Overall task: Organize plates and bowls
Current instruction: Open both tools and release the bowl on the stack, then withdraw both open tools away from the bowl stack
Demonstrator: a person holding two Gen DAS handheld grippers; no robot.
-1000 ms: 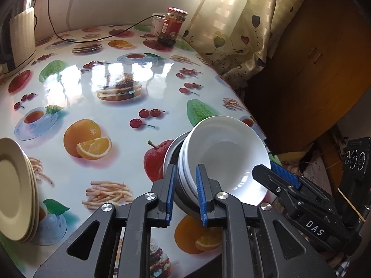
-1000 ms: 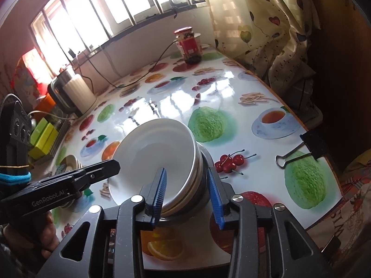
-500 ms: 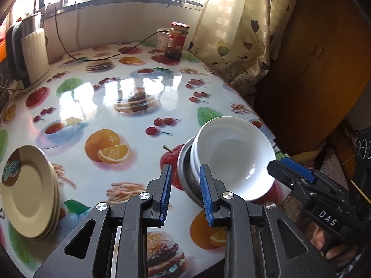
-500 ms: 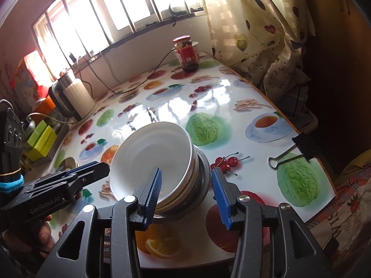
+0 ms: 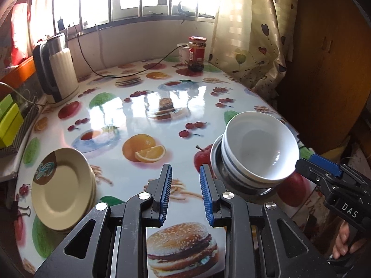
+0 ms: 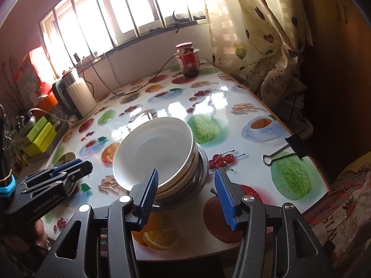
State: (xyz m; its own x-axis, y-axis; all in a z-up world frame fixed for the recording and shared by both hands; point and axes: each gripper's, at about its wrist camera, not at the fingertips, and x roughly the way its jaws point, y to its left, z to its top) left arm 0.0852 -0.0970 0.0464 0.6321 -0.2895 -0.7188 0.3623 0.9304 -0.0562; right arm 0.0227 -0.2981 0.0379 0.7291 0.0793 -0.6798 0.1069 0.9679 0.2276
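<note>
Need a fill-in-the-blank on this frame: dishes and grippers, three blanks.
1. The white bowls sit nested inside a ____ bowl.
2. The stack of beige plates lies to the ____ of the left gripper in its own view.
3. The right gripper is opening, its jaws either side of the bowls; the left gripper holds ____.

Missing: metal; left; nothing

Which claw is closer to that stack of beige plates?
Left. The left claw hangs just beside the beige plates; the right claw sits at the bowl stack, farther off.
</note>
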